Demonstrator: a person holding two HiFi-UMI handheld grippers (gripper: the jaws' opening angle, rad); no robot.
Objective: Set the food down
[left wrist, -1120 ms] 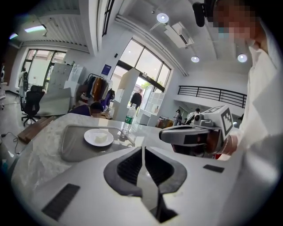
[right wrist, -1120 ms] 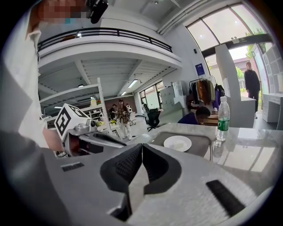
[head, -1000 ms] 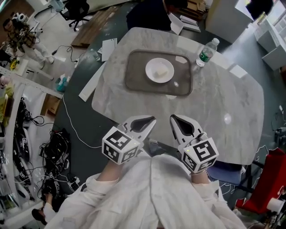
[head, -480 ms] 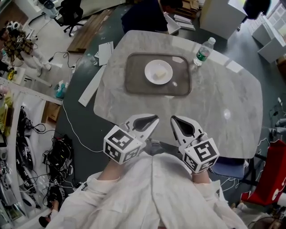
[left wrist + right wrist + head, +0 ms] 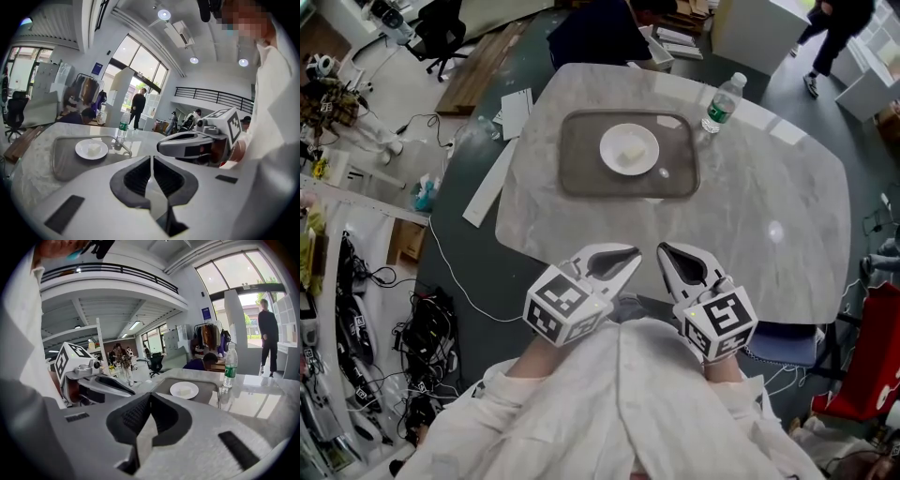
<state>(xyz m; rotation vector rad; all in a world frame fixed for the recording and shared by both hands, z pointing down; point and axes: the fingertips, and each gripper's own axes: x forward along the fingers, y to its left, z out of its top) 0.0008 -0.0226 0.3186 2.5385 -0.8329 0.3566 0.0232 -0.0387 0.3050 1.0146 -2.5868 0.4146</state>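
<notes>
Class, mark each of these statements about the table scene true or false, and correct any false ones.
1. The pale piece of food lies on the round white plate. True.
2. The plate stands directly on the marble table. False: it stands in the grey rectangular tray.
3. The clear plastic water bottle stands inside the tray. False: it stands on the table, beside the tray.
4. The left claw and the right claw are both shut and empty. True.

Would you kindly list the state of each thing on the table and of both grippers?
tray, flat on the table, carrying the plate.
plate, upright on the tray, holding the food.
food, resting on the plate.
water bottle, standing, capped.
left gripper, shut, empty.
right gripper, shut, empty.
</notes>
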